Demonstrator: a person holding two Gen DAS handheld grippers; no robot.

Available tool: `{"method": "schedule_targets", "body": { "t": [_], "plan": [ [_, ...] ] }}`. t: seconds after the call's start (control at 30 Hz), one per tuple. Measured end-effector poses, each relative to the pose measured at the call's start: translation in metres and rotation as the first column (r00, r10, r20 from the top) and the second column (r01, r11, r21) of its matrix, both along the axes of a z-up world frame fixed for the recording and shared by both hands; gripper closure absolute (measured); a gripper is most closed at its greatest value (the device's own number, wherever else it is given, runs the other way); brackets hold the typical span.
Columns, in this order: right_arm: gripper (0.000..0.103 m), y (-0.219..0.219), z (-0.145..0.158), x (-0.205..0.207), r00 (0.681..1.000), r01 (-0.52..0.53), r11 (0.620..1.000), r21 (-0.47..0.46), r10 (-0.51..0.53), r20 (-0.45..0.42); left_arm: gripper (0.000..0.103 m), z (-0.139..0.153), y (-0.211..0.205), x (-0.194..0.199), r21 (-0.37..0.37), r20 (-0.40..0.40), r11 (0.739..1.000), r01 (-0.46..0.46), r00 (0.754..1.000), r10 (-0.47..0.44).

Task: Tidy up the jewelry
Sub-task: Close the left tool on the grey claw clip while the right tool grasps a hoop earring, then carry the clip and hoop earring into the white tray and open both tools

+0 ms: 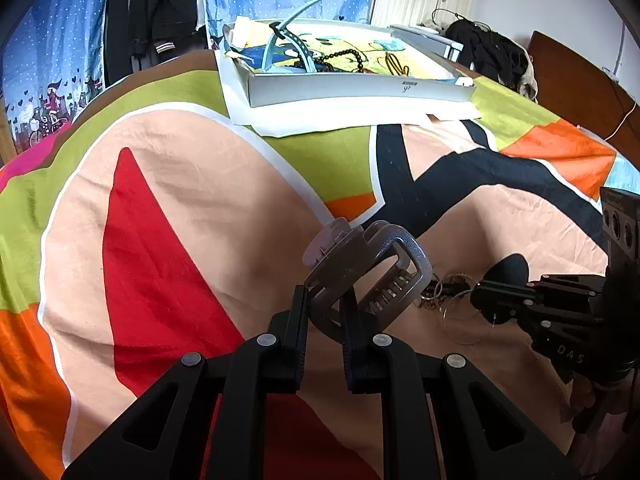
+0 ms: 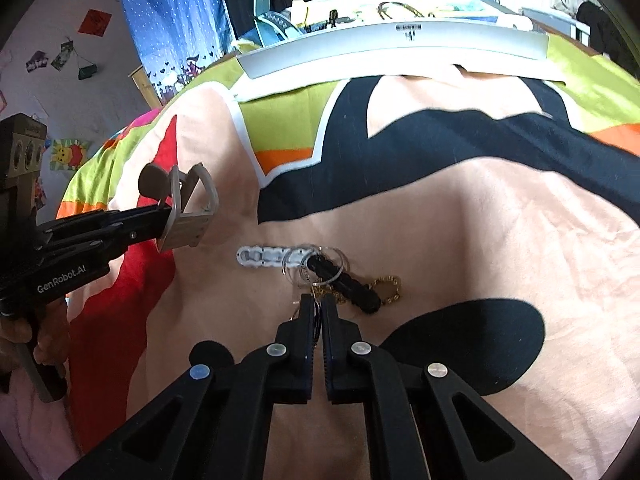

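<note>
Your left gripper held the hair claw clip above the bedspread; your right gripper was pinched nearly closed on something thin in the jewelry pile (what, I cannot tell). The tray beyond already held several pieces; the pile remained, nothing blocking.

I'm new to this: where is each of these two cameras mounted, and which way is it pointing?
Left wrist view: sits on the left gripper, looking along its jaws, shut on a hair claw clip, toward the tray across the bedspread; the right gripper enters at right.
Right wrist view: sits on the right gripper, looking down at a jewelry pile, its jaws nearly shut on it; the left gripper and the person's hand show at left.
Shared: tray, bedspread, clip, jewelry, both grippers.
</note>
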State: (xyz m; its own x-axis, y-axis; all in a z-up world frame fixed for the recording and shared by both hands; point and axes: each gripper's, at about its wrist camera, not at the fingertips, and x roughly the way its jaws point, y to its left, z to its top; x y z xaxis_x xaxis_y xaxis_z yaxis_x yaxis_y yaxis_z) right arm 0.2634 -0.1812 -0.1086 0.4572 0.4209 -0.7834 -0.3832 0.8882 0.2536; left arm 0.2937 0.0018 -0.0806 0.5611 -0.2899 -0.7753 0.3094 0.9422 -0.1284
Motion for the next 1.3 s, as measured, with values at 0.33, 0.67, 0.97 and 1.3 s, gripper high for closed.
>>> {"method": "schedule_targets", "body": {
  "t": [0.33,0.67,0.97,1.3],
  "plan": [
    [0.099,-0.008,0.04,0.0,0.989,0.024,0.998,0.05,-0.031,0.148,0.091,0.031,-0.007,0.008,-0.064,0.036,0.998,-0.024,0.999,0.026],
    [0.099,-0.03,0.105,0.056,0.928,0.082,0.985,0.153,-0.132,0.348,0.091,0.1,-0.044,0.088,-0.133,0.135,0.991,-0.018,0.99,0.036],
    [0.099,-0.082,0.125,0.158,0.866,0.19,0.934,0.303,-0.304,0.396,0.091,0.106,-0.072,0.193,-0.106,0.065,0.989,-0.106,0.991,0.113],
    [0.099,-0.109,0.087,0.196,0.871,0.264,0.878,0.4,-0.395,0.292,0.091,0.066,-0.095,0.244,0.011,-0.063,0.987,-0.163,0.985,0.163]
  ]
}}
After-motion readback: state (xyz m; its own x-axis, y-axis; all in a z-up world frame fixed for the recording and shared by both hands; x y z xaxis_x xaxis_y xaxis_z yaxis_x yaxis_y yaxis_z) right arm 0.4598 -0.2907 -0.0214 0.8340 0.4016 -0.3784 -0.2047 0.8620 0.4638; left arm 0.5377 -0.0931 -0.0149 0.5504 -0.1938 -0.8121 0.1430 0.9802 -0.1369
